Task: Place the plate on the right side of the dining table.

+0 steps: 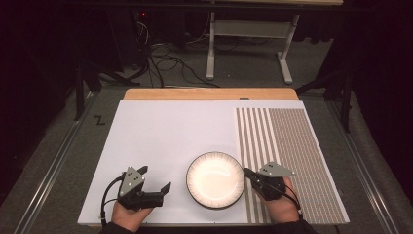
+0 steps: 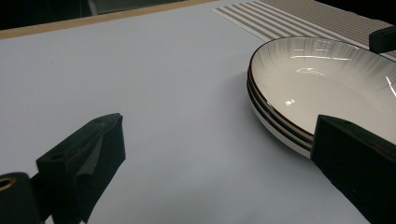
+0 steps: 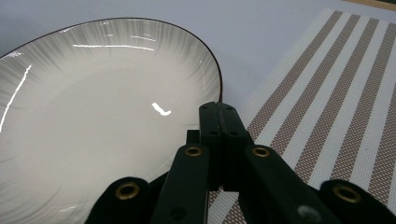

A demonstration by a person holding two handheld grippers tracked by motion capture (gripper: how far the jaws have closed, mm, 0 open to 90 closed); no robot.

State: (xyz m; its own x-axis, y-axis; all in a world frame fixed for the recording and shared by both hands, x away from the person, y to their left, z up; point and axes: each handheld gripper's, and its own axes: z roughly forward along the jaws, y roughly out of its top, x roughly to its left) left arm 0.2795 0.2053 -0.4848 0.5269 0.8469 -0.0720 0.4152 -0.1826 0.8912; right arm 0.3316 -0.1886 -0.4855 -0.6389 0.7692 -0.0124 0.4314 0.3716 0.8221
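Hands at near edge of worktop (image 1: 160, 126), either side of stacked white bowls (image 1: 215, 179). Left gripper (image 1: 155, 182) at 9 o'clock of bowls, fingers spread wide, nothing between. Right gripper (image 1: 249, 172) at 3 o'clock, fingers pressed together, tips at bowl rim. Striped placemat (image 1: 287, 156) beyond, right side of worktop.

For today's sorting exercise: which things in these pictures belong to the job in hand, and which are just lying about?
Part of the job:
- stacked plates
- left gripper, jaws open beside the plates
- right gripper, jaws shut at the plates' rim

Just lying about:
- striped mat
- white sheet over the table
- cables on the floor
- desk frame behind
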